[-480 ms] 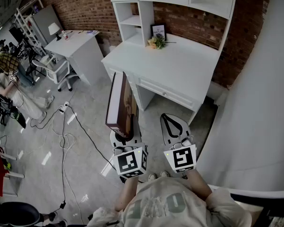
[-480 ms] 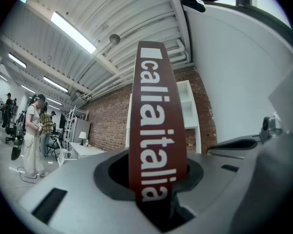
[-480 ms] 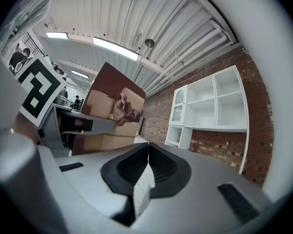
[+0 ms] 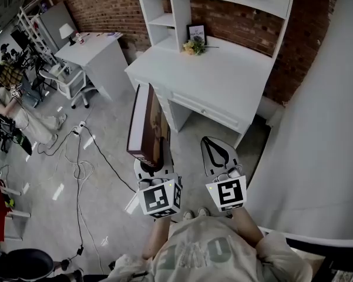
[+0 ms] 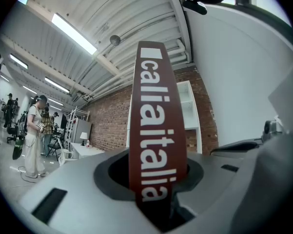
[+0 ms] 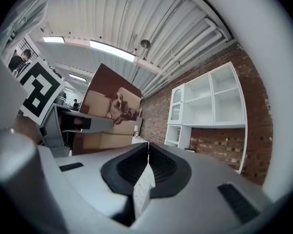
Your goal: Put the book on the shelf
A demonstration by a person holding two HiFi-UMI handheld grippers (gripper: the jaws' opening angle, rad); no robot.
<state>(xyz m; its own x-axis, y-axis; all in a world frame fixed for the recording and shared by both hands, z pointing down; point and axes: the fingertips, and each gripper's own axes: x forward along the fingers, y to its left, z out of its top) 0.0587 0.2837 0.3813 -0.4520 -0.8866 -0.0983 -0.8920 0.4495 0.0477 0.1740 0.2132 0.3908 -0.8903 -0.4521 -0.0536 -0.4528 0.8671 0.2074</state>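
While the left tool clamps the book with "caliaitalia" on its spine, the right tool sits closed.

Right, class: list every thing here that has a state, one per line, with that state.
book, upright, clamped at its lower end
left gripper, fingers shut on the book
right gripper, fingers together, holding nothing
shelf, open-fronted, book not on it yet
desk drawer, closed

Open studio space dressed as a home office.
Brick wall, white desk under shelves, second desk, swivel chair, loose floor cables, strip lights overhead.
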